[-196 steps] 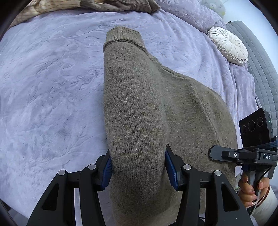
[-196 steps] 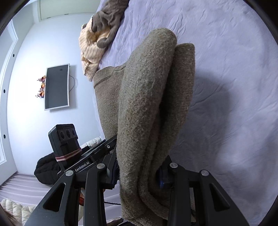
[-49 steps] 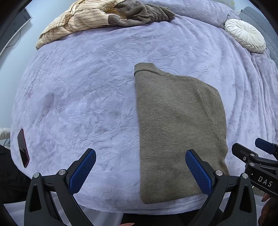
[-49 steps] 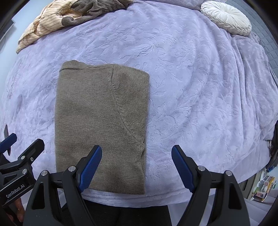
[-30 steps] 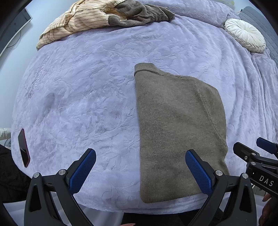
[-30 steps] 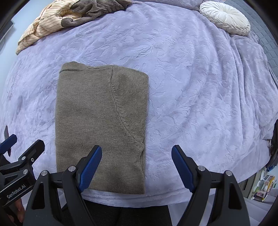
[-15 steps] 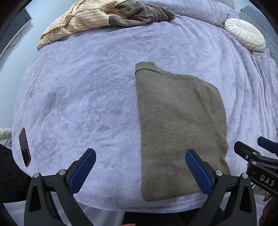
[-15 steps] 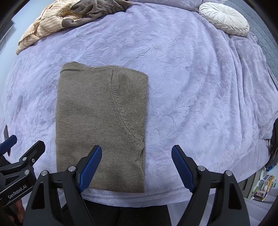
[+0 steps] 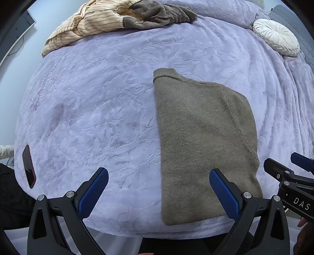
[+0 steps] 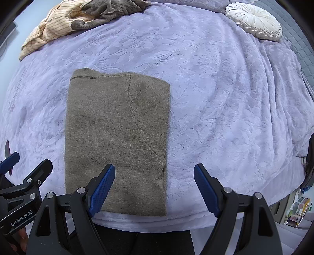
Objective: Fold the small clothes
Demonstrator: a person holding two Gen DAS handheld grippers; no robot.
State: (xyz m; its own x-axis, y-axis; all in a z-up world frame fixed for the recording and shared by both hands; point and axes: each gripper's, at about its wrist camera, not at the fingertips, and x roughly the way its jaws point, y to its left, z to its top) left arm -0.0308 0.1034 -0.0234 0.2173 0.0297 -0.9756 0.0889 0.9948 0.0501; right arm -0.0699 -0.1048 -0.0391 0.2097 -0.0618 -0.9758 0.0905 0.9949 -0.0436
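Olive-brown knit fills your left wrist view: the folded sweater (image 9: pixel 204 145) lies flat in a neat rectangle on the lavender bedspread (image 9: pixel 98 109), close to the bed's near edge. Your left hand-held gripper (image 9: pixel 159 193) hangs above it with its blue pads wide apart, nothing between them. A dark phone (image 9: pixel 29 166) rests at the bedspread's left edge, a heap of striped and grey clothes (image 9: pixel 117 18) at the far side, a round white cushion (image 9: pixel 276 37) far right.

From your right wrist view, the sweater (image 10: pixel 117 141) sits left of centre, collar away from you. Your right hand-held gripper (image 10: pixel 154 190) is spread wide and empty, its left pad over the sweater's near edge.
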